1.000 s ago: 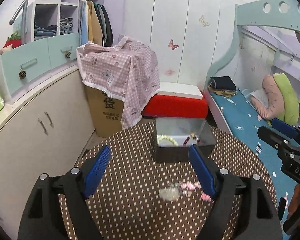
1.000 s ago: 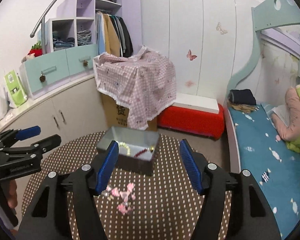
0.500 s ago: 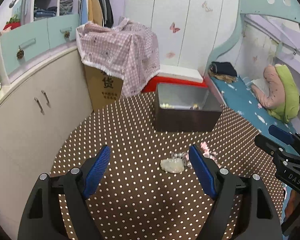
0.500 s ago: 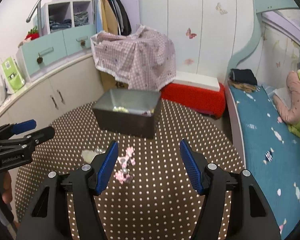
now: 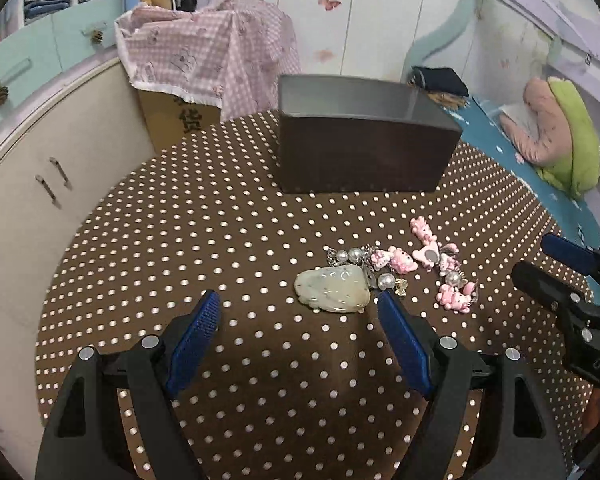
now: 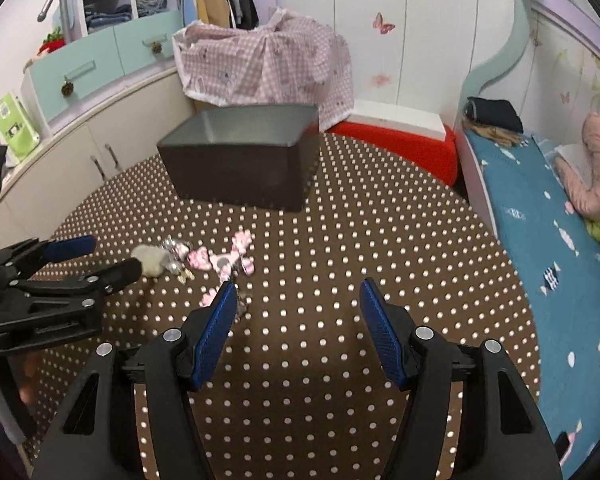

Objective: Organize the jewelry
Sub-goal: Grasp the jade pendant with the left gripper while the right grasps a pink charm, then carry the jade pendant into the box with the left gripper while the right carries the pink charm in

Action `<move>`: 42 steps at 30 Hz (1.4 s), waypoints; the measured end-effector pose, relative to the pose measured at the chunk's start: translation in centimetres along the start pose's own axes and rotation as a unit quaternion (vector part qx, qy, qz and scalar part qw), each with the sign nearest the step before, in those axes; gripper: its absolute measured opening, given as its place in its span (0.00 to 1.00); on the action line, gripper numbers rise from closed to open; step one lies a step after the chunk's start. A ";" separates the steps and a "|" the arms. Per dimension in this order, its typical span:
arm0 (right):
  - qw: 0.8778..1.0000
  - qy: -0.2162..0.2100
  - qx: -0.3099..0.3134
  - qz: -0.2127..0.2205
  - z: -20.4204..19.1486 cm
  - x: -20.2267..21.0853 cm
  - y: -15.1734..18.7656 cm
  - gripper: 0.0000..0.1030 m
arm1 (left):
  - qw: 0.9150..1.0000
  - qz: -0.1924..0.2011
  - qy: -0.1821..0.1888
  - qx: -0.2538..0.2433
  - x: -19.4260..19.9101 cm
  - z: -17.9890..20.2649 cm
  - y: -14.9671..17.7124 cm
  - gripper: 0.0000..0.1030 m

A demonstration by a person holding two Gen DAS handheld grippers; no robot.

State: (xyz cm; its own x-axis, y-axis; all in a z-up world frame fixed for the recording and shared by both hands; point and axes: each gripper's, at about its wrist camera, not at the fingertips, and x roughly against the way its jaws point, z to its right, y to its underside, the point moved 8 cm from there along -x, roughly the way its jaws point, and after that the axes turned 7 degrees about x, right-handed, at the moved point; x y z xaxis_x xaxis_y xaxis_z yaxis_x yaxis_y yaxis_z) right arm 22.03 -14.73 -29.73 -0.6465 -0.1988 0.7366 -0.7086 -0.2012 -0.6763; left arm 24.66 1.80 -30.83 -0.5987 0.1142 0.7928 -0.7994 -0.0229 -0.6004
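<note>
Fingers [image 5: 210, 320] of left gripper [image 5: 300, 308] wide apart, empty; right gripper [image 6: 298, 296] wide too, empty. Pale stone charm [image 5: 332, 290] and pink bead chain [image 5: 432, 260] lying on dotted cloth [image 5: 180, 240], near dark box [image 5: 364, 156]. Go slow, pinch low, lift gently.

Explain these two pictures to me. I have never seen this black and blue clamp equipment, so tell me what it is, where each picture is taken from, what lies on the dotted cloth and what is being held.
There is no robot here. A person carries a two-finger gripper in each hand, and each has a wide-angle camera looking along its blue-padded fingers.

One picture comes from the left gripper, the other from the right gripper. Each also shows the other gripper at its edge.

On the brown polka-dot tablecloth lie a pale green jade-like pendant, a pink charm bracelet with pearly beads, and behind them an open dark box.

Both grippers are open and hold nothing. The pendant lies just ahead of the left one.
</note>
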 end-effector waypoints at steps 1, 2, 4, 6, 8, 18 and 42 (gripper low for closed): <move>1.000 -0.001 -0.001 -0.001 0.0 -0.2 0.1 0.60 | 1.000 -0.003 -0.001 -0.002 -0.3 0.1 0.1 0.76; 1.000 -0.001 -0.001 -0.004 0.1 -0.4 0.2 0.60 | 1.000 -0.005 0.000 -0.004 -0.5 0.2 0.1 0.76; 1.000 -0.006 -0.005 -0.007 0.1 -0.7 0.5 0.60 | 1.000 -0.005 0.001 -0.005 -0.9 0.4 -0.1 0.76; 1.000 -0.009 -0.004 -0.008 0.1 -0.9 0.6 0.60 | 1.000 -0.008 0.000 -0.009 -1.4 0.6 -0.3 0.76; 1.000 -0.015 -0.002 -0.007 -0.2 -0.9 0.7 0.60 | 1.000 -0.008 -0.005 -0.011 -1.7 0.6 -0.4 0.74; 0.999 -0.034 0.014 -0.019 -2.0 -1.6 1.2 0.60 | 1.000 -0.002 -0.005 -0.024 -1.3 0.0 -0.4 0.40; 0.997 -0.052 0.046 -0.037 -5.5 -2.3 0.9 0.20 | 0.999 -0.004 0.030 0.011 1.1 -2.0 1.3 0.40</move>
State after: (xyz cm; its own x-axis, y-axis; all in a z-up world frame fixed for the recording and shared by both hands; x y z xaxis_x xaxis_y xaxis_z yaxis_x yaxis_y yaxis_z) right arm 21.35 -9.17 -32.01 -0.5571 -0.2781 0.7825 -0.7210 -0.3056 -0.6219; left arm 23.09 3.87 -30.93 -0.5891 0.1740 0.7891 -0.8051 -0.0426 -0.5916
